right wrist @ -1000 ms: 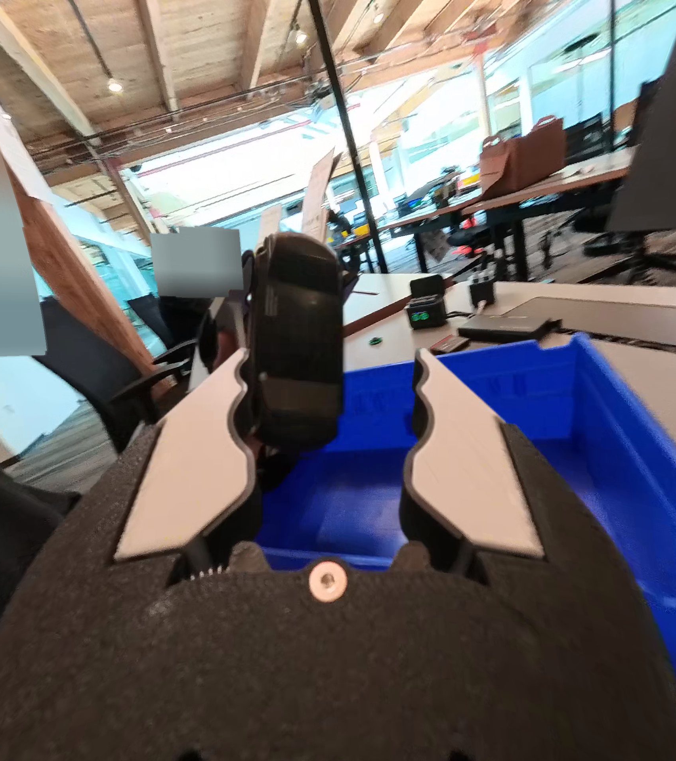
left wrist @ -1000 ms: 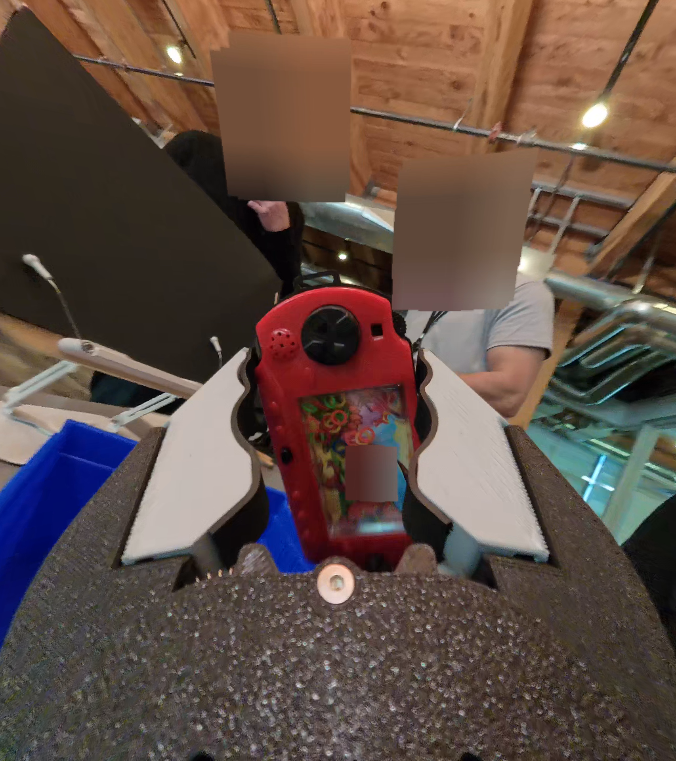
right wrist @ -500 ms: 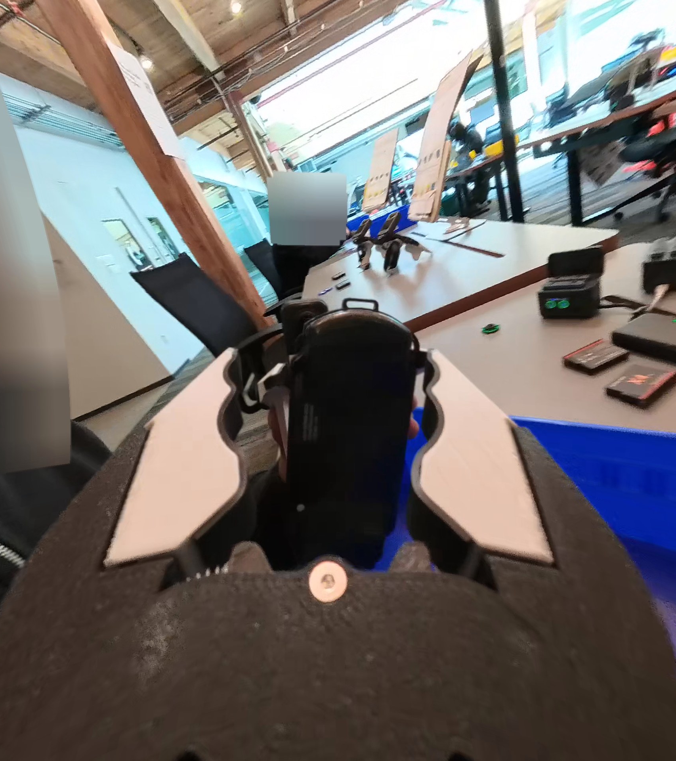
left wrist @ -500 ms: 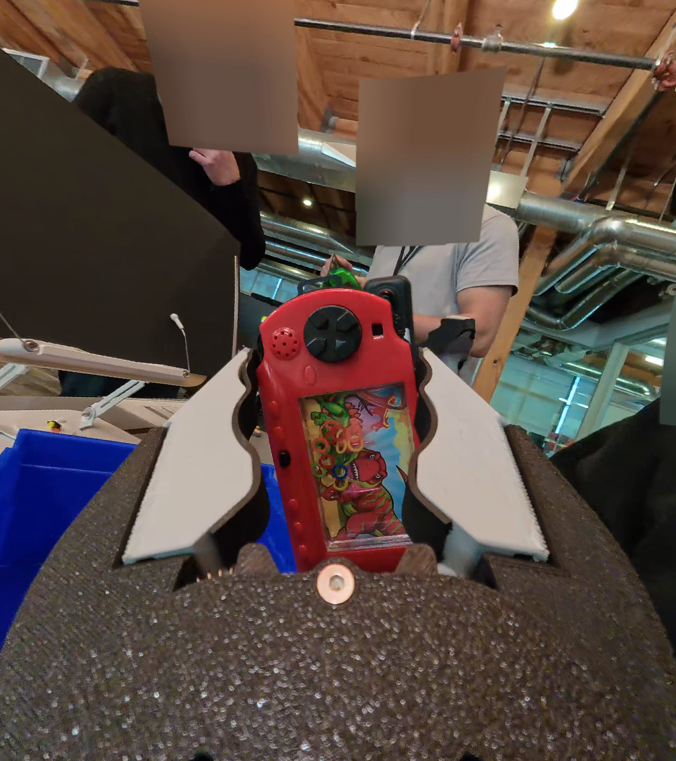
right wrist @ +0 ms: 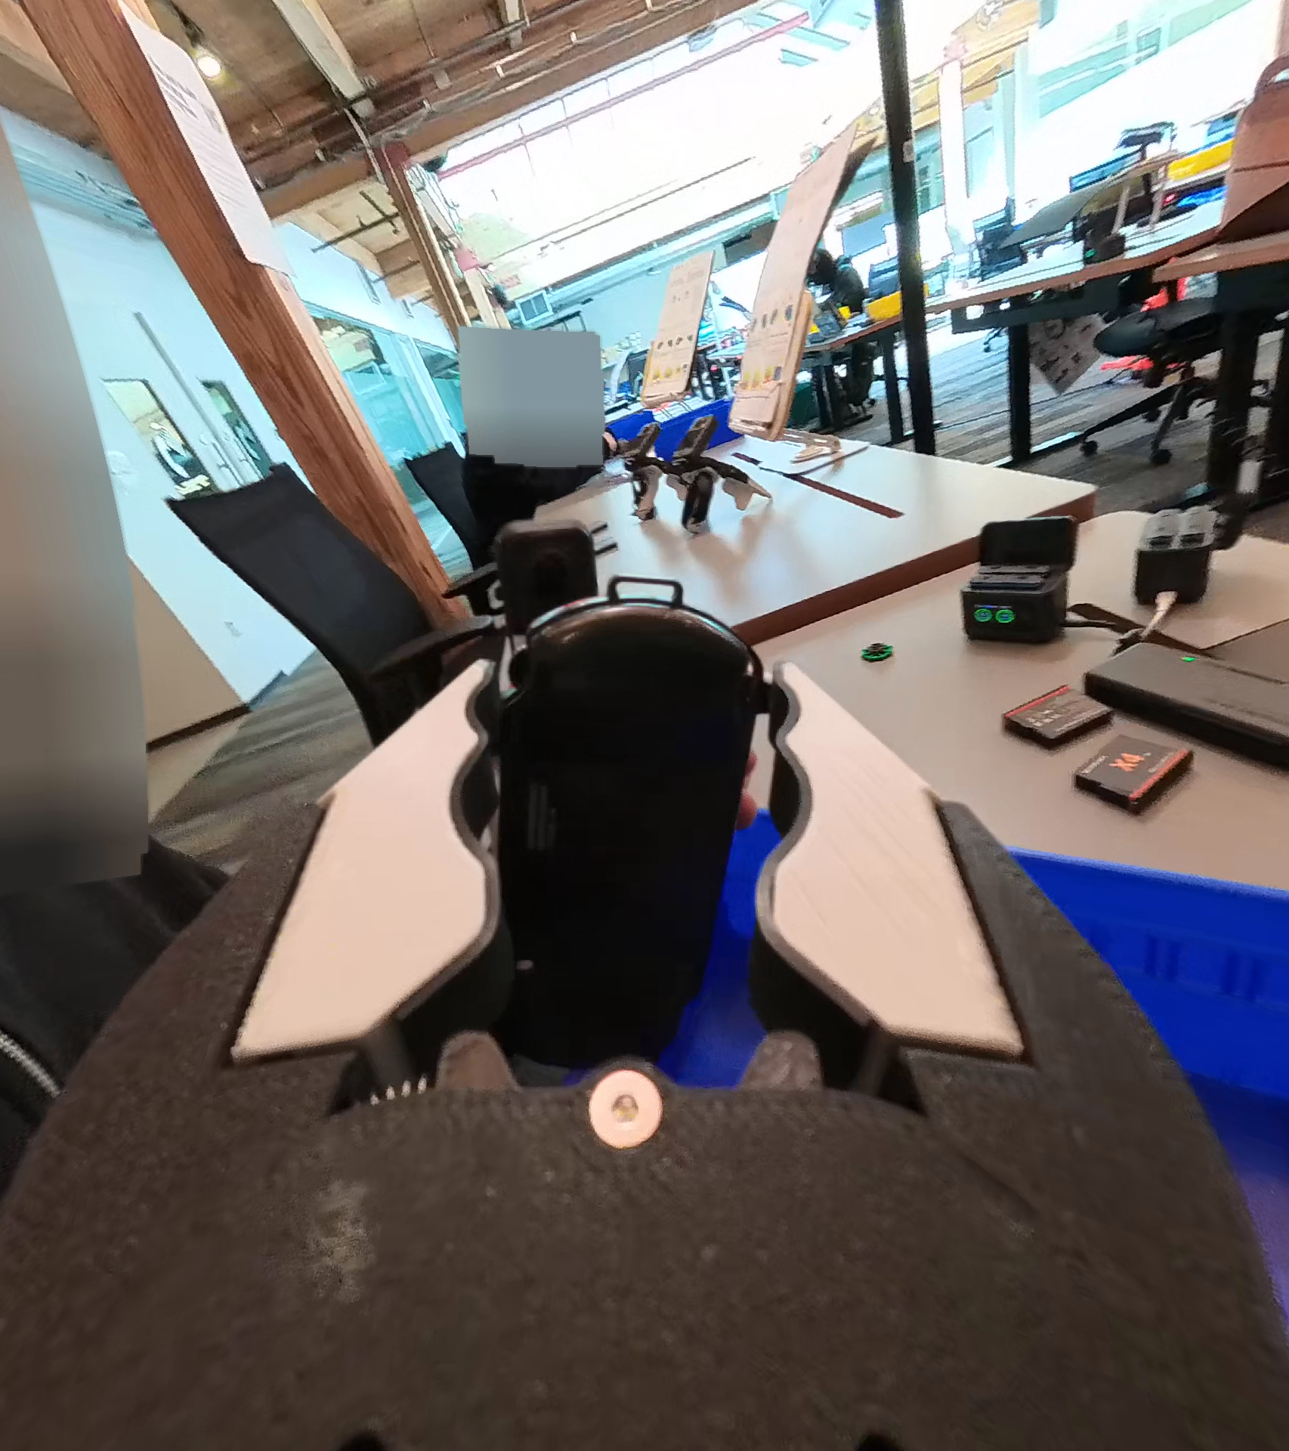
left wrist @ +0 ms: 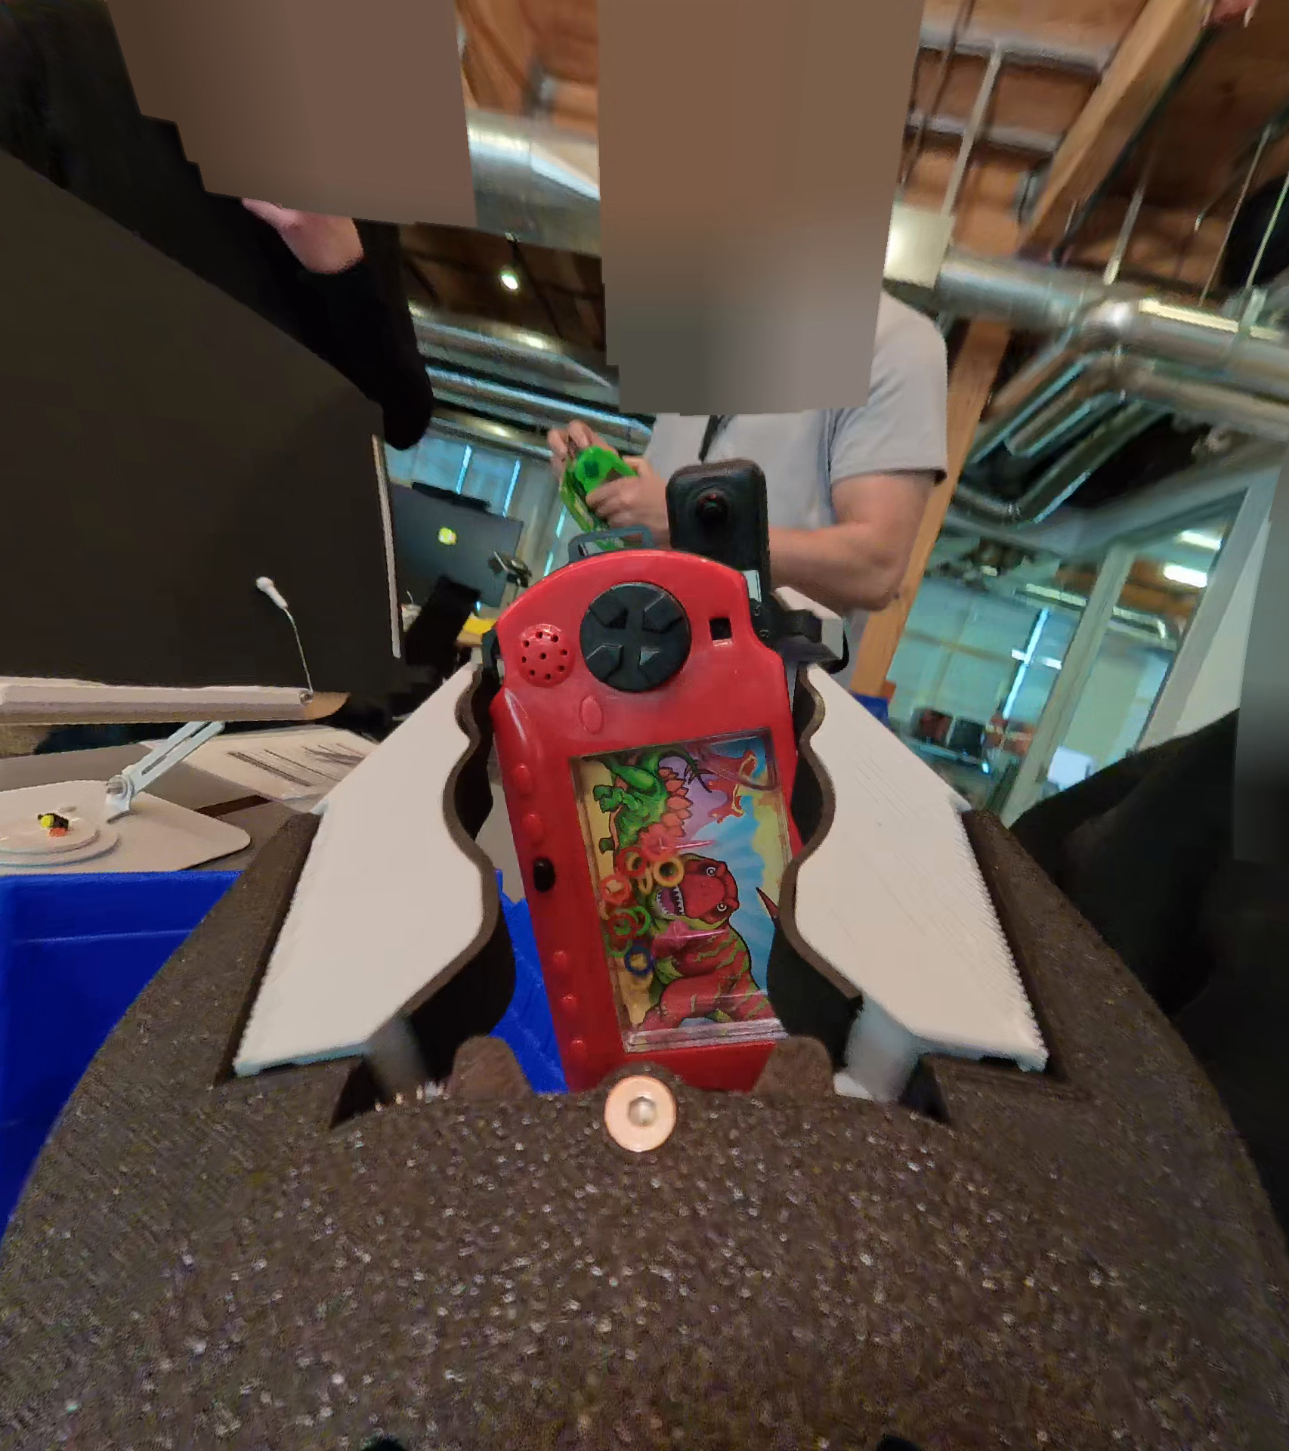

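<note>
Clenching the red handheld ring game [left wrist: 673,887] by its two long edges, the left gripper [left wrist: 641,691] holds it upright above the blue bin [left wrist: 37,981], whose wall shows at 8 o'clock, with a white desk lamp [left wrist: 115,699] at 9 o'clock. From the opposite side the right gripper [right wrist: 629,691] brackets the game's black back [right wrist: 610,848], fingers close on both edges, though I cannot tell whether they press it; black charger cases [right wrist: 1018,597] sit on the table at 2 o'clock.
</note>
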Available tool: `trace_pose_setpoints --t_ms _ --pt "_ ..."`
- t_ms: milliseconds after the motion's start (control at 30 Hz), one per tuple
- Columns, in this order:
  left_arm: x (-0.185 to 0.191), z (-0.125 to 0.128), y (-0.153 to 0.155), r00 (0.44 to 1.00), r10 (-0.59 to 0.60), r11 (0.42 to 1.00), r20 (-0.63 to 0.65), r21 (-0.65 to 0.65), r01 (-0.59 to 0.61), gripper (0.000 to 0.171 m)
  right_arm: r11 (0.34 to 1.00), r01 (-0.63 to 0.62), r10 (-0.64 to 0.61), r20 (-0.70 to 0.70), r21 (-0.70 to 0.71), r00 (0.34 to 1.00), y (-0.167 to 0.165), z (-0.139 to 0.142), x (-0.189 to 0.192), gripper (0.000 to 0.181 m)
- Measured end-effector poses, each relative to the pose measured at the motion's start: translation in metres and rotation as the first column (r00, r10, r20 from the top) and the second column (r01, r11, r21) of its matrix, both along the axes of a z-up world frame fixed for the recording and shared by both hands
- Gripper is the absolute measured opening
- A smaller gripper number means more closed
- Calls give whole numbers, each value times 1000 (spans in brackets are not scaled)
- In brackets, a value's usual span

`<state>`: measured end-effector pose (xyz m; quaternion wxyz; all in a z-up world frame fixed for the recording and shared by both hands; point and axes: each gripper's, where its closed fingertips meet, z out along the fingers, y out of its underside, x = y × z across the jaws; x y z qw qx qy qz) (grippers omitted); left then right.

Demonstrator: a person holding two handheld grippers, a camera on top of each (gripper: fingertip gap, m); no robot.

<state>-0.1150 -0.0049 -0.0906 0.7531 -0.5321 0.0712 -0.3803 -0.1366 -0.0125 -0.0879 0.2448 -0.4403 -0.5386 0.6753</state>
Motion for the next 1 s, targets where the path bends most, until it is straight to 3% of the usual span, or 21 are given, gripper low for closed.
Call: trace_pose_setpoints --t_ms 200,533,633,767,900,1000 --pt "11 12 1 983 -81 996 -162 -42 75 77 999 26 -22 -110 35 994 -1 17 9 61" --pt "19 28 -18 983 -182 982 -6 41 182 76 991 118 -111 -97 68 989 -16 29 18 59" --pt "21 27 -22 978 -207 977 6 53 207 76 992 107 -102 -79 61 992 -18 27 21 59" --pt "21 27 -32 938 -342 938 65 76 337 76 998 19 -21 -40 -52 999 -20 27 24 48" --pt "19 26 -31 923 -368 929 109 95 359 76 997 22 -25 -40 -78 999 -12 24 21 36" --pt "11 16 -19 966 -251 968 66 44 248 76 990 136 -137 -58 -32 989 1 18 16 34"
